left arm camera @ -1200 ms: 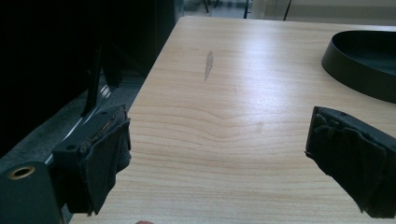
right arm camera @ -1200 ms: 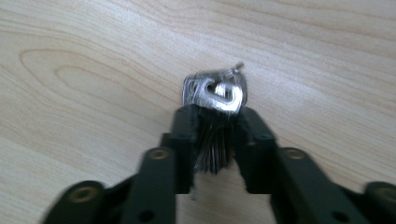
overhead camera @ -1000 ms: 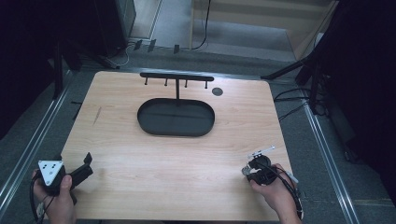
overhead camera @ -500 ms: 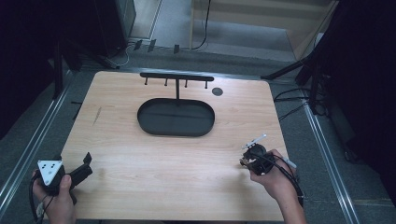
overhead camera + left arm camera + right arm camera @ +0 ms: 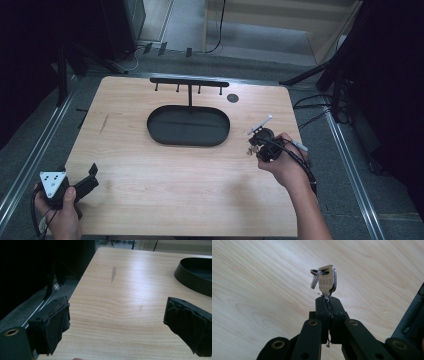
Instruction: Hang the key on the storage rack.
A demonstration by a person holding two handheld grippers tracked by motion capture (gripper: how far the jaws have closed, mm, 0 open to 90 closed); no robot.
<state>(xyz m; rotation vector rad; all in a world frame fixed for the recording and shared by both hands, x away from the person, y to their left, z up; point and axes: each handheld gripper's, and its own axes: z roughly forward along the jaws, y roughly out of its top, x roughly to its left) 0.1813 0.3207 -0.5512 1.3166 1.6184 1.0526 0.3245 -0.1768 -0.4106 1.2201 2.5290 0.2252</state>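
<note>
Your right hand-held gripper [image 5: 254, 145] has its jaws pressed together on a silver key [image 5: 327, 281] — the blade is pinched between the pads, the head and its small ring [image 5: 314, 277] stick out past the tips. It hangs above the right part of the table [image 5: 165, 190], just beside the right end of the black oval tray [image 5: 188, 126], with bare wood beneath. Your left hand-held gripper [image 5: 89, 179] sits at the table's near-left corner, jaws spread wide with nothing between them — the edge and a dark drop lie just to its left. Behind the tray stands a black hook rack [image 5: 189, 83]. Grey floor and cables surround the table.
</note>
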